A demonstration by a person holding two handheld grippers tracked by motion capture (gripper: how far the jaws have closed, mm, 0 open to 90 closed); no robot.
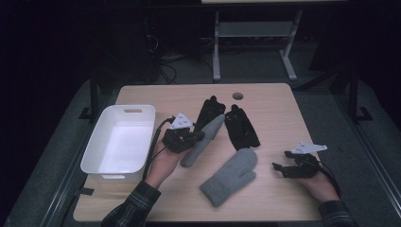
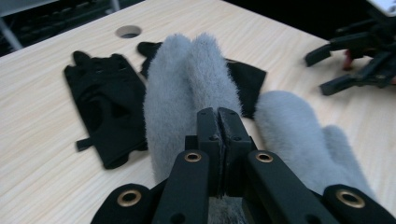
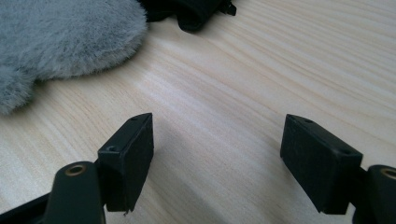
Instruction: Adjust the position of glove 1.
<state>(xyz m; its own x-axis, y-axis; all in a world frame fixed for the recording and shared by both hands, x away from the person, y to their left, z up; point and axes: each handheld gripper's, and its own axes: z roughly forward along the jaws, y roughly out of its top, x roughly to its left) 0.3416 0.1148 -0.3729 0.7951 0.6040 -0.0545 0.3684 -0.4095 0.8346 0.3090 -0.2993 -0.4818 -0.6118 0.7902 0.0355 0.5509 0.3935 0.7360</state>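
The left gripper (image 2: 218, 116) has its jaws clamped on a grey mitten (image 2: 187, 88), which stands up ahead of them. A second grey mitten (image 2: 299, 135) lies just right of it on the tabletop (image 2: 37, 154). Two black gloves (image 2: 105, 105) lie behind, and the other gripper (image 2: 327, 70) sits far right.

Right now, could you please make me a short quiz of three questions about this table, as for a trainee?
1. True or false: the left gripper is shut on a grey mitten.
2. Which stands open over bare table? A) left gripper B) right gripper
3. How many black gloves lie on the table, and what is in the white bin?

Key:
1. True; its jaws pinch the fur of the mitten.
2. B.
3. Two, one partly under the held mitten and one beside it; the bin looks empty. The second grey mitten lies free.
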